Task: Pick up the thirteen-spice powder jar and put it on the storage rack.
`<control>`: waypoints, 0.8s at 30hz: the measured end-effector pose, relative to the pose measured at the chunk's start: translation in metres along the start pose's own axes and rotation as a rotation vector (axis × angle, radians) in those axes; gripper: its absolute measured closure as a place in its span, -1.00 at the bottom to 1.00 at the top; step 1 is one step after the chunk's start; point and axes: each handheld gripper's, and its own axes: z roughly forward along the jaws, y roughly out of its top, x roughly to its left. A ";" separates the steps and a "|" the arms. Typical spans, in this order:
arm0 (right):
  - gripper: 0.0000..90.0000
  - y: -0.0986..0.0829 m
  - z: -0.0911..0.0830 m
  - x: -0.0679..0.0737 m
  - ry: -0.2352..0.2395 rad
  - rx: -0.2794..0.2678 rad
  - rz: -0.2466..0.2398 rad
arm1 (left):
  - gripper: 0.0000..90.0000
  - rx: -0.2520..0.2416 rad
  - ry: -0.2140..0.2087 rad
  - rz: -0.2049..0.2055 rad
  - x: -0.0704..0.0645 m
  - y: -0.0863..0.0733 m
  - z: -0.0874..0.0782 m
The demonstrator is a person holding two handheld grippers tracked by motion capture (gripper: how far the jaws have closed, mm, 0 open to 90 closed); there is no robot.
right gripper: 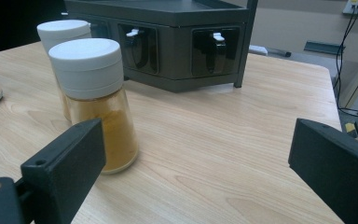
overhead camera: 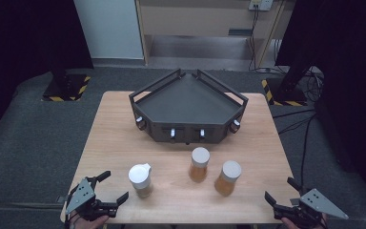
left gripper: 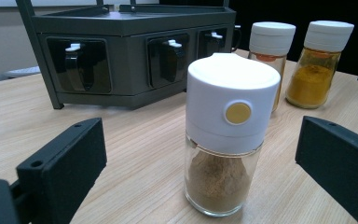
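Three spice jars stand on the wooden table [overhead camera: 124, 143] in front of a dark grey corner rack [overhead camera: 188, 107]. The left jar [overhead camera: 140, 180] holds brown powder under a white cap with a yellow button [left gripper: 237, 113]. It stands just ahead of my left gripper [overhead camera: 115, 185], between the lines of its open jaws and touching neither. The middle jar [overhead camera: 199, 164] and the right jar [overhead camera: 228, 178] hold orange-yellow powder under white lids. My right gripper [overhead camera: 279, 189] is open at the table's near right corner. The right jar [right gripper: 98, 102] stands ahead of its left finger [right gripper: 65, 168].
The rack's front [left gripper: 135, 56] has several recessed pockets with white-tipped handles. Grey carpet surrounds the table. Stand bases with yellow-black tape [overhead camera: 66, 88] sit at the far left and far right, and cables [overhead camera: 305, 133] run along the floor on the right.
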 end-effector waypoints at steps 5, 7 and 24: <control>-0.91 0.000 0.001 0.000 -0.001 0.006 0.003 | -0.99 -0.002 -0.005 -0.003 0.001 0.000 0.001; -0.91 0.000 0.001 -0.001 0.002 0.008 0.004 | -0.99 0.003 -0.004 -0.003 0.001 0.000 0.001; -0.90 0.000 0.000 0.001 0.008 -0.003 -0.002 | -0.99 0.000 0.000 -0.002 0.000 0.001 -0.001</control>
